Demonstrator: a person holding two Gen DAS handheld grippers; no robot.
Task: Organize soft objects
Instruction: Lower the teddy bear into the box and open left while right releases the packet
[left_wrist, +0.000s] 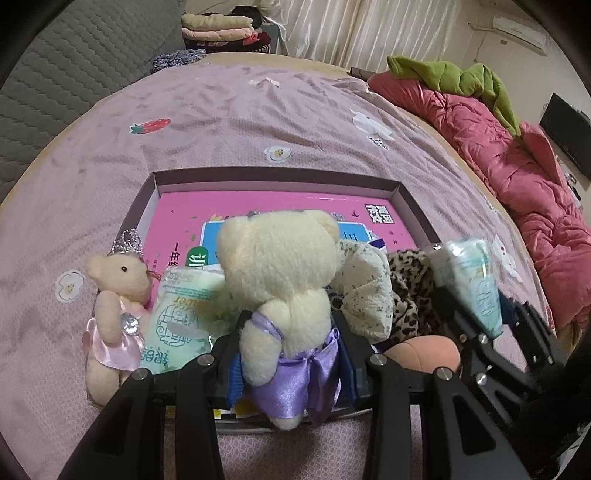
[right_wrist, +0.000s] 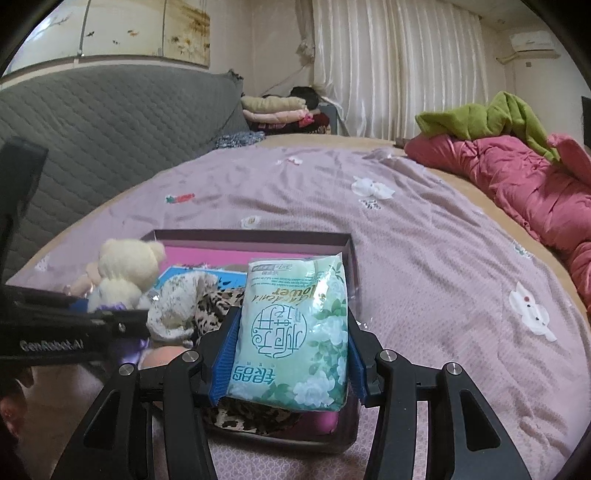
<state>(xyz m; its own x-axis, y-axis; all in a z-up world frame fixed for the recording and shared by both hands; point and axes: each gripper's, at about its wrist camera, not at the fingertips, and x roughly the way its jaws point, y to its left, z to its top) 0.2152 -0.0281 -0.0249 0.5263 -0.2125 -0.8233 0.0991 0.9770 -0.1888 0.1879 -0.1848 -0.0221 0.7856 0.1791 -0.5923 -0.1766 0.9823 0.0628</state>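
Though my teddy bear (left_wrist: 280, 295) hides the box (left_wrist: 277, 177) floor, left gripper (left_wrist: 288, 354) clamps it above the box; right gripper (right_wrist: 290, 354) clamps a tissue pack (right_wrist: 295, 332).

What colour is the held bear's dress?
Purple satin, clearest in the left wrist view.

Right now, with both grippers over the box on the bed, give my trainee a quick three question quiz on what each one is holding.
1. True or false: the left gripper grips the cream teddy bear.
2. What does the right gripper hold: A leopard cloth, B green tissue pack, C pink bear?
3. Fill in: the pink-dressed bear wears a silver ____.

Key: 1 true; 2 B; 3 crown.
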